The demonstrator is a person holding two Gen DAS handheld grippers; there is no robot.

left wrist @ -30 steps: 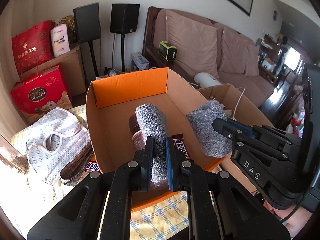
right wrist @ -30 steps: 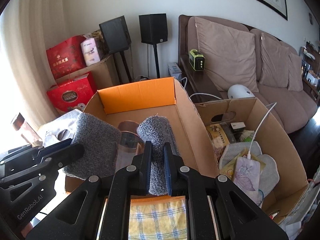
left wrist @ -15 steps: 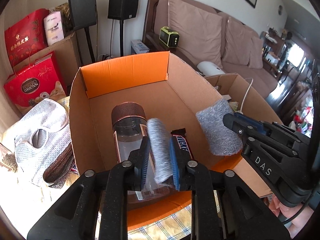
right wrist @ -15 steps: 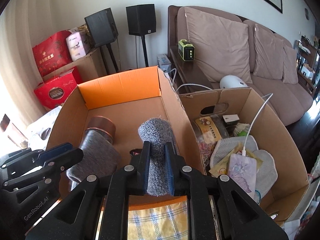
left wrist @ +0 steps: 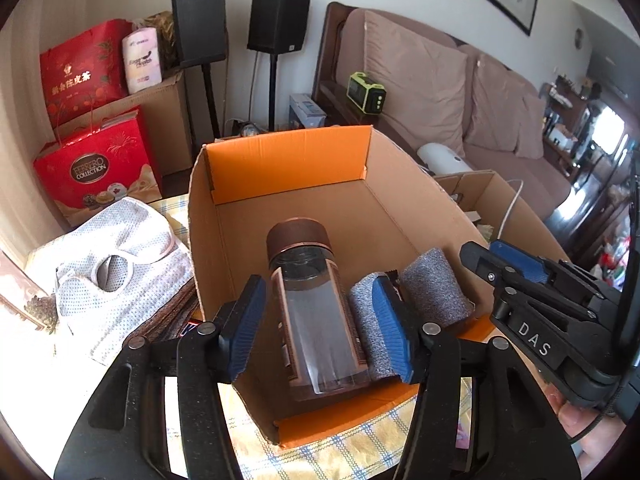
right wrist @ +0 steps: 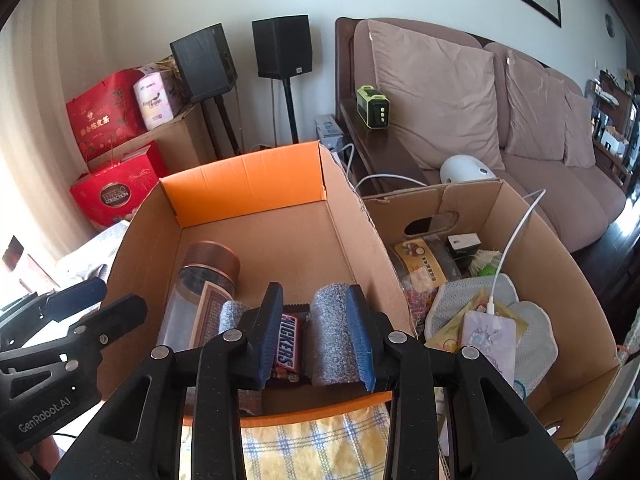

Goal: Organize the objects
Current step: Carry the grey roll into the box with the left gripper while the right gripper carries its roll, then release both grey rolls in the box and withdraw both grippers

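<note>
1. While both pairs of fingers hang over the near end of the cardboard box point(left wrist: 404, 208), each stands parted and grips nothing; both have just been opening.
2. Left gripper point(left wrist: 320, 330): blue pads spread apart. Between them lie the bottle point(left wrist: 316, 312) and a grey roll point(left wrist: 366, 328). The roll lies against the inner face of the right-hand finger; whether it touches the pad cannot be told. The left-hand finger stands clear of the bottle.
3. Bottle: clear body, brown cap, lying on its side on the box floor, cap pointing away from the fingers.
4. Right gripper point(right wrist: 316, 336): fingers parted. Between them lie a Snickers bar point(right wrist: 289, 344) and a second grey roll point(right wrist: 332, 336), side by side on the box floor. This roll rests along the right-hand finger; the bar lies just beside the left-hand finger.
5. Seen from the left wrist, the second roll point(left wrist: 434, 286) lies beyond the left gripper's right-hand finger, just ahead of the right gripper's tips point(left wrist: 492, 264).
6. Box: orange inner flaps, standing on a yellow checked cloth point(right wrist: 316, 444) over the table.
7. Left of the left fingers, outside the box: a white mesh garment point(left wrist: 120, 256).
8. Right of the right fingers: a second carton point(right wrist: 560, 264) holding packets and a white cable point(right wrist: 516, 236).
</note>
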